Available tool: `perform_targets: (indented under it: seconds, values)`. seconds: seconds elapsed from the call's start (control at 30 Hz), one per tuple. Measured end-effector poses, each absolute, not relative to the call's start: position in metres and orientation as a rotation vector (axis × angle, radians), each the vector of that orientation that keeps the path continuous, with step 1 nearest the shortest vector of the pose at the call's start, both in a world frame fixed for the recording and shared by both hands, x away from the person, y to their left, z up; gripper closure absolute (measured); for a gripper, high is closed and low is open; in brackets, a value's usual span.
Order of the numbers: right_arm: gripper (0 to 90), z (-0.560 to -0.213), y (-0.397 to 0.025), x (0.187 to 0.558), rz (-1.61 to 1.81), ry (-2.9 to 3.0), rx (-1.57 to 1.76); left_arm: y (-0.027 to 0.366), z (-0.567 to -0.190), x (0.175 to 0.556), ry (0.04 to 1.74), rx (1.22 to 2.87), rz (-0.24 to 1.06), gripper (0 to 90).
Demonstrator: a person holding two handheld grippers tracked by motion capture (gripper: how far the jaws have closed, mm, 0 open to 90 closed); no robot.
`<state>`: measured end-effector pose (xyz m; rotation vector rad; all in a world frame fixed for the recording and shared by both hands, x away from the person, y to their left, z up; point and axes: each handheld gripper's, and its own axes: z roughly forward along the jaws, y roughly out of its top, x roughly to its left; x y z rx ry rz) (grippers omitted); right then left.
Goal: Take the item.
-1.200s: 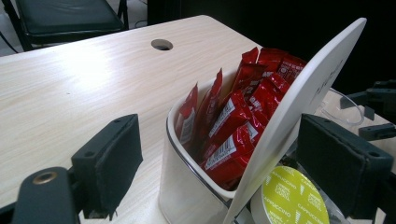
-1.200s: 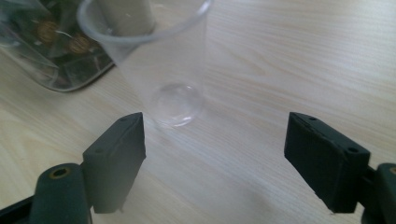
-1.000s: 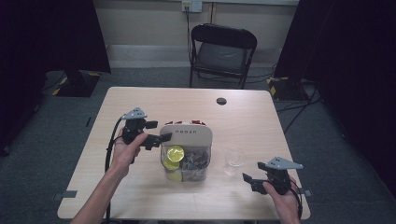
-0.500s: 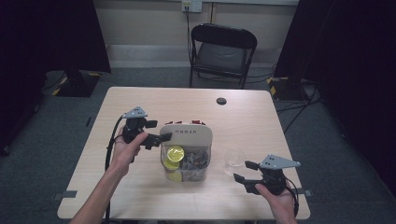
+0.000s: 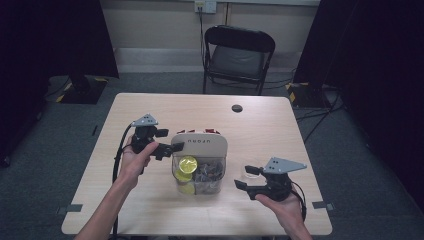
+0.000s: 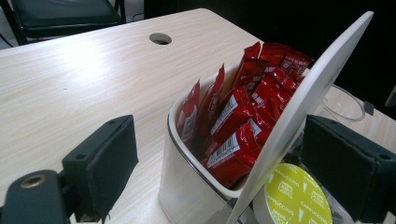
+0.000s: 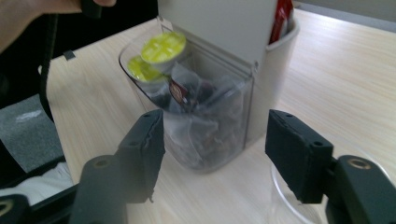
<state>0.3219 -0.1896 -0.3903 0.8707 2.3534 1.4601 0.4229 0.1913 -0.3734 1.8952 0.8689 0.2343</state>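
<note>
A two-part container [image 5: 200, 167] stands mid-table. Its white back bin [image 6: 184, 186] holds several red sachets [image 6: 238, 121], and a tilted white lid [image 6: 303, 102] leans over it. The clear front compartment [image 7: 201, 121] holds yellow capsules [image 7: 163, 46] and dark tea bags [image 5: 207, 175]. My left gripper [image 5: 170, 140] is open at the container's left side, with its jaws on either side of the lid's edge and bin corner [image 6: 224, 154]. My right gripper [image 5: 246, 177] is open just right of the container and faces the clear compartment [image 7: 215, 149], nothing between its jaws.
A clear empty glass [image 5: 250, 171] stands right beside my right gripper, also low at the right in the right gripper view [image 7: 280, 196]. A cable hole [image 5: 237, 108] sits near the table's far edge. A folding chair [image 5: 237, 55] stands behind the table.
My right gripper has moved left towards the container and the glass. The left gripper and the container have stayed where they were.
</note>
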Motion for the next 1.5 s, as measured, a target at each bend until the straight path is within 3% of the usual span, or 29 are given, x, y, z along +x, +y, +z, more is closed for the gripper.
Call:
perform_targets:
  seconds: [0.83, 1.5]
  values:
    - [67.1, -0.387, -0.123, 0.362, 1.549, 2.501, 0.704, 0.192, -0.374, 0.423, 0.875, 1.891, 0.213, 12.2]
    - [63.4, -0.41, -0.109, 0.379, 1.472, 2.577, 0.725, 0.193, -0.375, 0.423, 0.881, 1.891, 0.2, 12.8]
